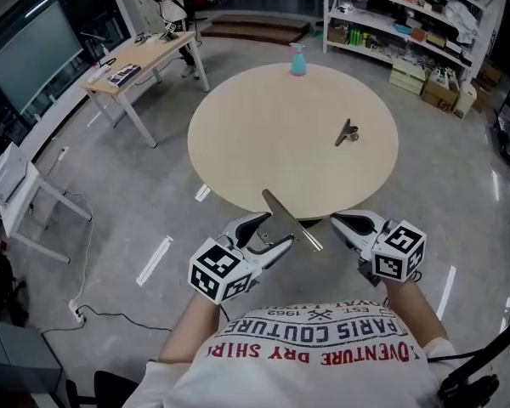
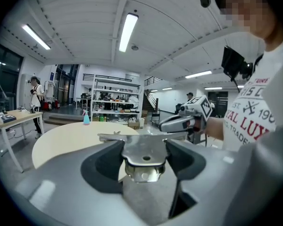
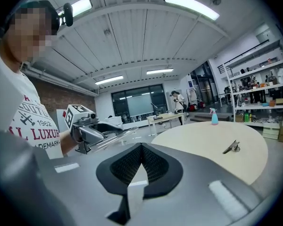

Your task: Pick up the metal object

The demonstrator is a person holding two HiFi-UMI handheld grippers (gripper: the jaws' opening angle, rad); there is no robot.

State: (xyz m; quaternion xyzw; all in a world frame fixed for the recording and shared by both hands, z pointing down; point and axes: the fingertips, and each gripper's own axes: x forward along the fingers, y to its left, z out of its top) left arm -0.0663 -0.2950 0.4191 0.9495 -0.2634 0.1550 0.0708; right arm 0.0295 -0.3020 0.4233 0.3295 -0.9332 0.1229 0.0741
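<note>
At near edge of round beige desk [image 1: 263, 126], over open grey floor [image 1: 144, 185], left hand-held gripper [image 1: 279, 230] is clenched on long flat shiny steel clip [image 1: 293, 223], held up off desk. Right hand-held gripper [image 1: 336, 221] closed, empty, just beside. Small metal clip [image 1: 347, 133] lies on desk w/ bare top all round.

Person's left gripper [image 1: 274, 233] hovering just short of round table's [image 1: 263, 126] near edge, tilting slightly down toward it, jaws clamping metal object [image 1: 291, 221] at its middle. Person's right gripper [image 1: 340, 223] hanging just beside it at same table edge, jaws pressing together, gripping nothing. Left forearm [image 1: 187, 330] and right forearm [image 1: 412, 300] reaching out from torso toward table.
</note>
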